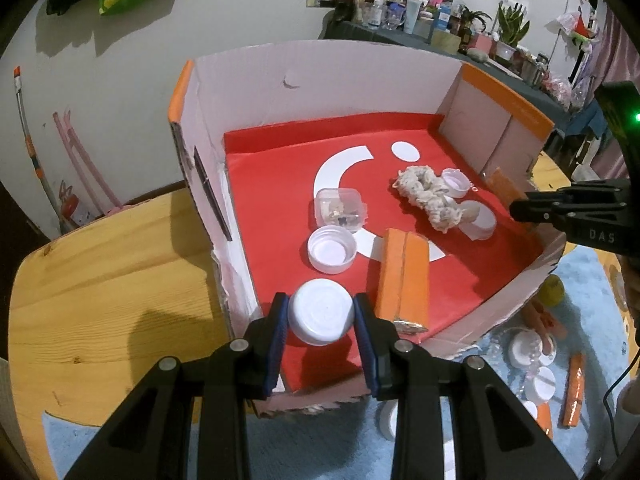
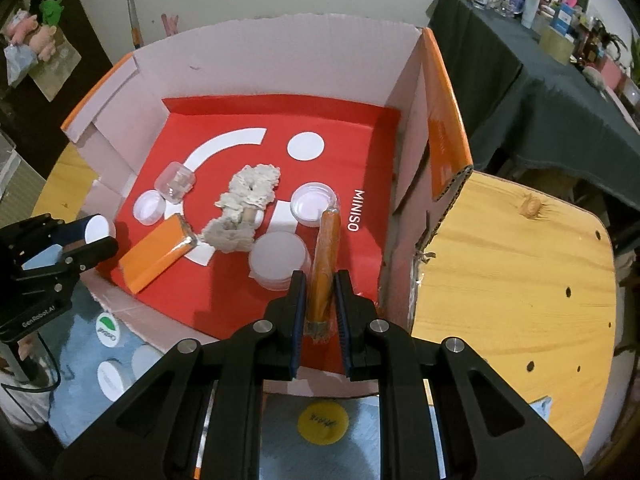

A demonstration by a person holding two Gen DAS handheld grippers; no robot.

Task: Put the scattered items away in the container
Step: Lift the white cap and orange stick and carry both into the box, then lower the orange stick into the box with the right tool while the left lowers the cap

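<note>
A cardboard box [image 1: 320,80] with a red floor [image 2: 360,132] is the container. My left gripper [image 1: 321,312] is shut on a white round lid [image 1: 322,316] and holds it over the box's near left corner; it also shows at the left of the right wrist view [image 2: 98,229]. My right gripper [image 2: 320,280] is shut on an orange wrapped stick [image 2: 326,252] above the box floor near the right wall. Inside lie an orange packet [image 1: 404,280], a cream knitted scrunchie [image 1: 428,196], a clear small case [image 1: 340,206] and several white lids.
More white lids [image 1: 528,348] and orange sticks [image 1: 574,392] lie on the blue mat to the right of the box. The box stands on a wooden table [image 1: 112,260]. A yellow disc [image 2: 322,420] lies on the mat below my right gripper.
</note>
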